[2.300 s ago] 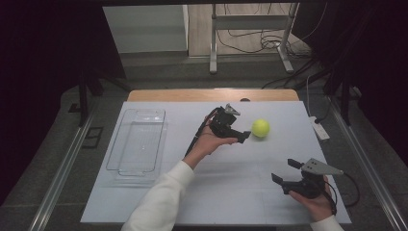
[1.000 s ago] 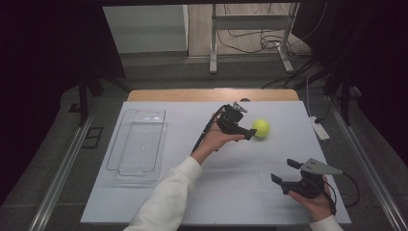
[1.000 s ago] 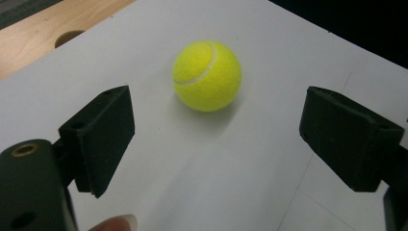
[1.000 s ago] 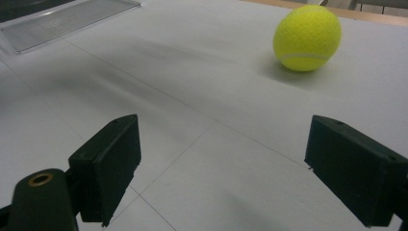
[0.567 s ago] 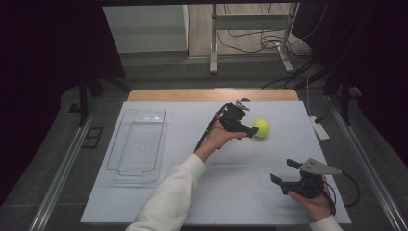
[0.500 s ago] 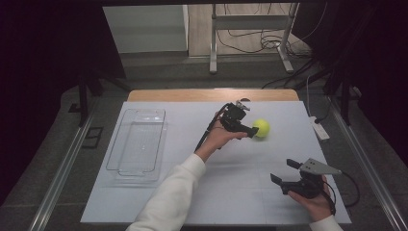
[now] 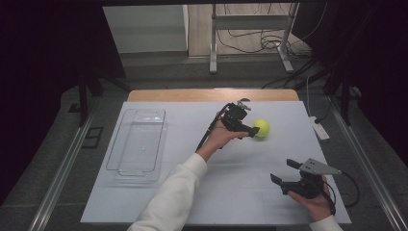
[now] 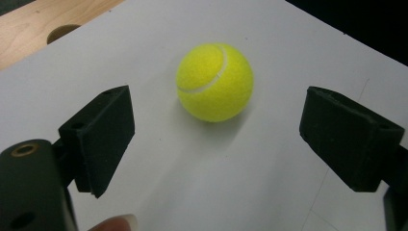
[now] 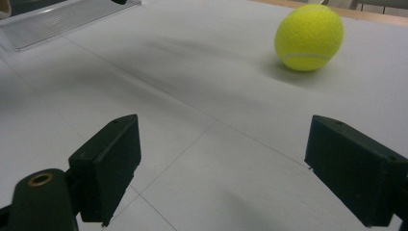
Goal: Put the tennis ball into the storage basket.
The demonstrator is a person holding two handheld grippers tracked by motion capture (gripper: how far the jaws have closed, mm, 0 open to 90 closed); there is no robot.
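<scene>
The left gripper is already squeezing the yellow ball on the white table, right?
Not quite. The left gripper isn't squeezing the ball yet. The left gripper view shows its jaws wide open, with the ball lying on the white table just ahead of them, touching neither. The ball is yellow, as you said.

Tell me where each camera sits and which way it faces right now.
High view: above the person's side, looking forward and down on the white table; both forearms show.
Left gripper view: on the left claw, looking at the yellow felt tennis ball ahead of its open jaws.
Right gripper view: on the right claw, low over the table.
All three share the ball.
</scene>
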